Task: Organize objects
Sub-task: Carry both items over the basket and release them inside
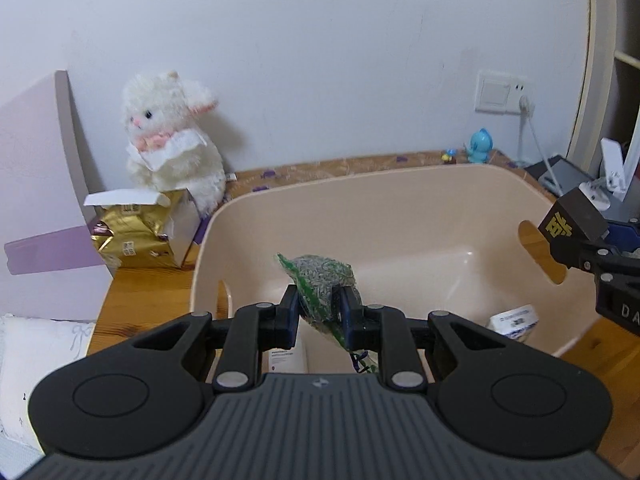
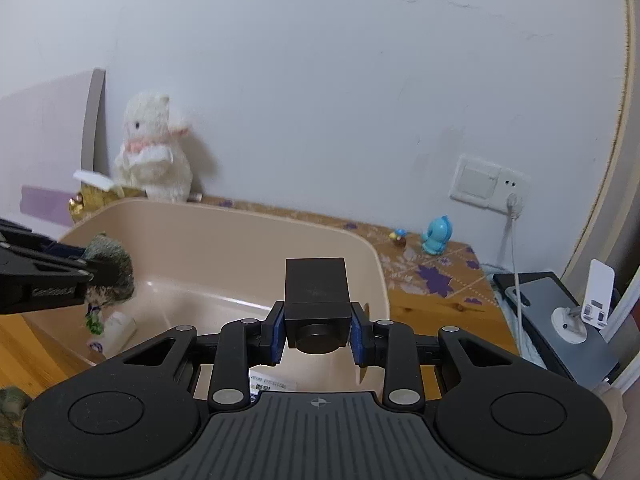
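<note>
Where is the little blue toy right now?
The little blue toy stands at the back of the wooden table, against the wall under the socket, right of the beige tub.

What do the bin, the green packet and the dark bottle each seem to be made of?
Bin: likely moulded plastic; smooth beige walls with a soft sheen and cut-out handles.
Green packet: thin clear film; it crinkles and shows grainy contents.
Dark bottle: possibly matte plastic or coated glass; flat square sides, dull finish, round cap.
</note>
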`<state>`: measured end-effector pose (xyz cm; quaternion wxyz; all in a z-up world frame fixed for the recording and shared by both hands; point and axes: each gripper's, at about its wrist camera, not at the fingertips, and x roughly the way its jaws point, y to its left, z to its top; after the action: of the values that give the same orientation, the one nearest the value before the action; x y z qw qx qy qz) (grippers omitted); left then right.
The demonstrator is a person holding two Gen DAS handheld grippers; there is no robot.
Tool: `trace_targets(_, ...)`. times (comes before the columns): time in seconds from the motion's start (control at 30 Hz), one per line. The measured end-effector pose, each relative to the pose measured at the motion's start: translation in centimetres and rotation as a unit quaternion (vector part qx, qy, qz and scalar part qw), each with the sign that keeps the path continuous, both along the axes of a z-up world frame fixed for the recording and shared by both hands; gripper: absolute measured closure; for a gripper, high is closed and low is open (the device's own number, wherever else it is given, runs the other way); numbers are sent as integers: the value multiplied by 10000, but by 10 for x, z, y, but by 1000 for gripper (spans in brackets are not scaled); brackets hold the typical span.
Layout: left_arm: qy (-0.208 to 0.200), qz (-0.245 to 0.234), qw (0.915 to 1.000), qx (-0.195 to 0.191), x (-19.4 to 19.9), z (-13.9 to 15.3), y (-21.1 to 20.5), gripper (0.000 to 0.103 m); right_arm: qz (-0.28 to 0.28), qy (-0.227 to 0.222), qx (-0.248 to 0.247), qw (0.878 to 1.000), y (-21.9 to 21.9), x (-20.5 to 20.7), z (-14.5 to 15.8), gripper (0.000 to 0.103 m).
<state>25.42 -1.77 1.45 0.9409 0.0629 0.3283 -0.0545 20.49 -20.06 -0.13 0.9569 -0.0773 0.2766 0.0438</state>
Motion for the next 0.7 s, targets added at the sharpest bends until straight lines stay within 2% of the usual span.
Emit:
trace_targets(0.13,207,-51,9997,102,12,-11,-3,80,39,201,-131,9997,6,11,-9,74)
trace_targets(0.27,465,-38,9989,31,16,-20,-1,78,65,400,-131,9991,7,16,-17,74)
trace_targets(0.33,496,-57,9987,58,14,-22,0,74,60,457,-106,9989,7,16,-19,67)
trace_targets(0.37,502,-70,9987,87,13,-22,-1,60,38,453,-83,9989,6,15,-19,63)
trace_targets(0.4,466,-63,9988,98,11,-20,0,41,18,439,-48,9990,5,14,-18,63)
trace_targets(0.47,328,-56,9994,72,5,-15,2,26,-9,359,26,9994,3,10,-13,59)
trace_targets(0.6,213,-74,9997,58,-5,-2,3,21,-64,135,114,9998,-2,-3,3,35)
trace_targets(0.7,121,8,9999,76,-15,7,6,15,-69,-16,189,9998,-5,-17,14,25)
